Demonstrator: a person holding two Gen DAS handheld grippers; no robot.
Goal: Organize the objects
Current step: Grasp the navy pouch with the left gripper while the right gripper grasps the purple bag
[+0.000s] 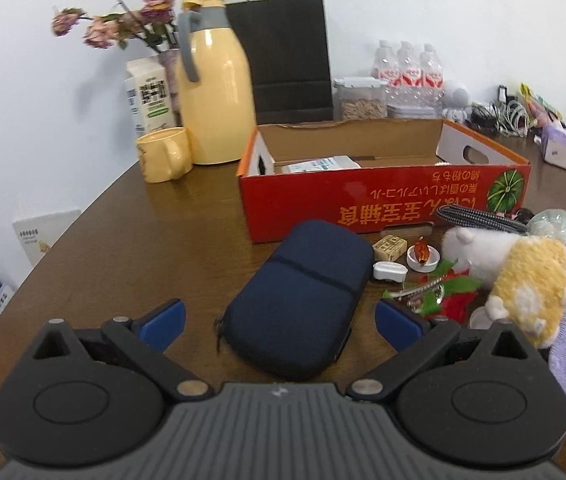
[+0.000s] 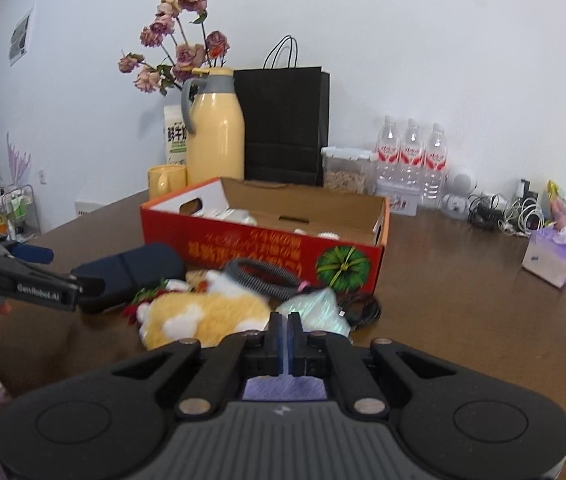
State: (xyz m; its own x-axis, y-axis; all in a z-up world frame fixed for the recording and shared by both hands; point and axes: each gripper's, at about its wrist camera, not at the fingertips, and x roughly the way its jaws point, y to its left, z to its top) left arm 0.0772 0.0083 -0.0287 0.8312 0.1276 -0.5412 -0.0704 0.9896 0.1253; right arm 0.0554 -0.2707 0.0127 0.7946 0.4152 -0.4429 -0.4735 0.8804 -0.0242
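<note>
We saw bare surface (image 1: 143, 240) left of the navy case (image 1: 299, 300), with the red box (image 1: 383, 200) just behind. Our left tongs (image 1: 281, 320) gaped around the case. Our right tongs (image 2: 285, 332) were clenched on purple cloth (image 2: 283, 388).

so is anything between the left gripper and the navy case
Nothing visible. The left gripper is open with the navy case lying on the table directly between and ahead of its fingers; the plush toy and small clutter sit off to its right.
</note>
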